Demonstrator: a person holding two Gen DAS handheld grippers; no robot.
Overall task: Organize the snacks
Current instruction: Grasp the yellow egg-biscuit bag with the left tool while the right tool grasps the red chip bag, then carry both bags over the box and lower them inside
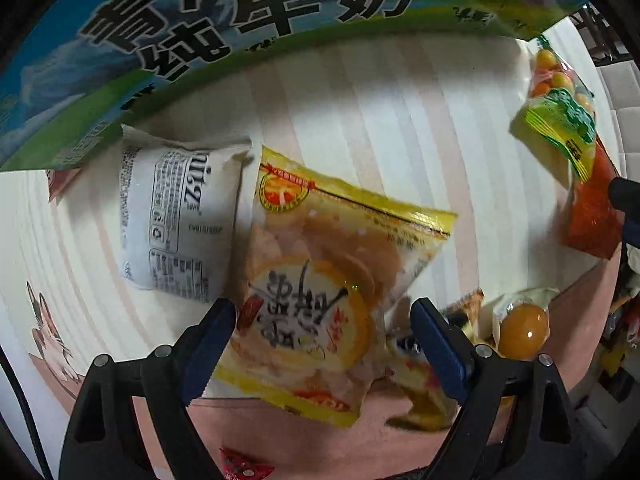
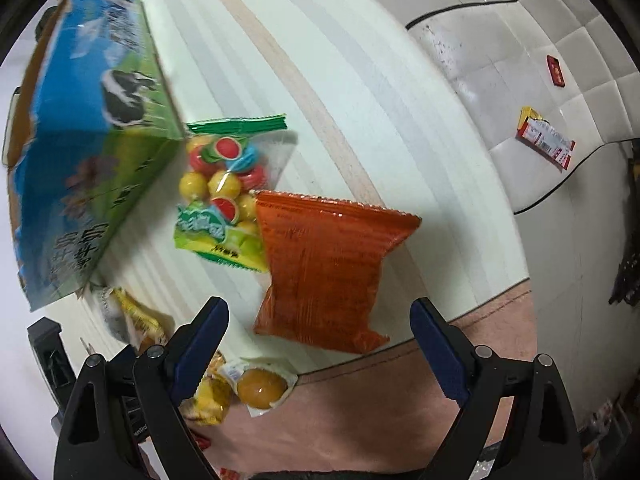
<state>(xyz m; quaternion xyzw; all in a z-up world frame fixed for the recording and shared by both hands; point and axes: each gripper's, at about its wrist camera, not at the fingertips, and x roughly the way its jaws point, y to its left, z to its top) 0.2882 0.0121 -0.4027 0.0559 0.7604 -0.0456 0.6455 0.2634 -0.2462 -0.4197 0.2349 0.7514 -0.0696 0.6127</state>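
My left gripper (image 1: 322, 320) is open, its blue fingers either side of a yellow cake packet (image 1: 320, 292) that lies on the striped cloth. A white packet (image 1: 180, 220) lies just left of it, against the blue-green milk carton box (image 1: 200, 28). My right gripper (image 2: 320, 320) is open over an orange snack bag (image 2: 324, 268). A bag of coloured candy balls (image 2: 224, 192) lies behind it, beside the box (image 2: 88, 152). A packed egg (image 2: 260, 388) lies near the cloth's front edge; it also shows in the left wrist view (image 1: 522, 326).
The striped table cloth (image 2: 360, 100) ends at a pink border (image 2: 400, 392) in front. More yellow packets (image 2: 208, 396) lie by the egg. A white padded surface (image 2: 540, 100) to the right bears a red-white packet (image 2: 546, 140).
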